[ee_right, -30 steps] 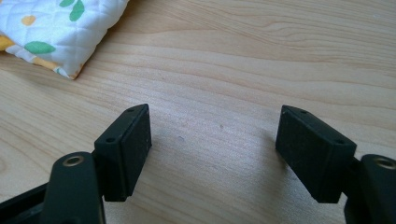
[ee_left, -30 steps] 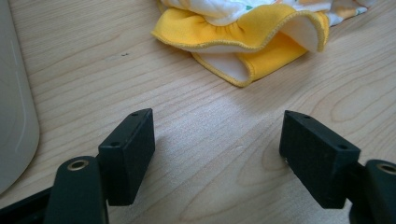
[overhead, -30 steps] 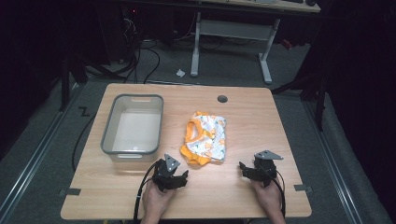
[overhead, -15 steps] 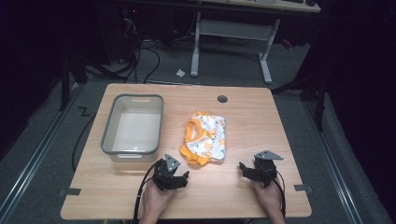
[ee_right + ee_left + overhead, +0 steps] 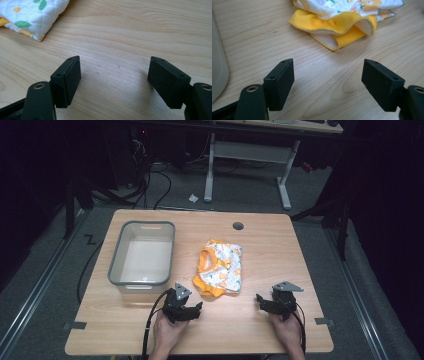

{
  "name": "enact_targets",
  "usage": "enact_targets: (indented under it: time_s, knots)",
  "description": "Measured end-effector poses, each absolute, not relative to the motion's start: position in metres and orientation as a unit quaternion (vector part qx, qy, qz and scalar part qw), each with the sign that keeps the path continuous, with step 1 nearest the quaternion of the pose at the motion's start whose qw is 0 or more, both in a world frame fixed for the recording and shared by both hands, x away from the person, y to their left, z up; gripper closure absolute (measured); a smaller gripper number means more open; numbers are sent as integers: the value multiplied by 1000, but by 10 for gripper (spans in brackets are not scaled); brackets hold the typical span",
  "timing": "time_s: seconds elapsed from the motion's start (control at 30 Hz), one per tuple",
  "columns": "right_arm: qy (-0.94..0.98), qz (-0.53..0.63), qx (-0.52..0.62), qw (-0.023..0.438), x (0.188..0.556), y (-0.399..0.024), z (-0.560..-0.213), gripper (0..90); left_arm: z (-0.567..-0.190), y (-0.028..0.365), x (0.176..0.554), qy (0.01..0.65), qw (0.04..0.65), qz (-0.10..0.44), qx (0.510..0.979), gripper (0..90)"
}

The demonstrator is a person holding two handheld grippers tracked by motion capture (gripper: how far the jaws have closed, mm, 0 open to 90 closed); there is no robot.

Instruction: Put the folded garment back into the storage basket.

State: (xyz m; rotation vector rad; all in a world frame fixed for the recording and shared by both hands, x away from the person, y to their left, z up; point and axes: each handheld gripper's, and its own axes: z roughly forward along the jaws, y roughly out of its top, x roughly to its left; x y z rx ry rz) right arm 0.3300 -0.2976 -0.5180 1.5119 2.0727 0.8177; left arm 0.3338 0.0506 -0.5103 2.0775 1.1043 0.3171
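A folded baby garment (image 5: 220, 267), white with an orange and green print and orange trim, lies in the middle of the wooden table (image 5: 270, 250). My left gripper (image 5: 195, 309) rests near the front edge, just short of the garment's orange hem (image 5: 337, 22). Its jaws stand wide apart (image 5: 328, 70) with only bare wood between them, and they have just been closing slightly. My right gripper (image 5: 261, 301) sits to the front right of the garment, open (image 5: 115, 68) over bare wood. A printed corner of the garment (image 5: 32, 15) lies beyond its left jaw.
A grey plastic bin (image 5: 142, 225) stands on the left half of the table, its pale wall (image 5: 218, 65) at the edge of the left gripper view. A round cable hole (image 5: 238, 226) is near the far edge. Desk legs and cables lie on the floor beyond.
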Motion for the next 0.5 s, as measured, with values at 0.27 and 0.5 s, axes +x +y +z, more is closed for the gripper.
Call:
enact_targets:
  time_s: [0.27,0.5]
  knots:
    - [751,296,547,223,330,-298,-518,269,-496,48,336,425,390,116,808,271]
    - [751,296,547,223,330,-298,-518,269,-487,44,339,417,396,114,810,271]
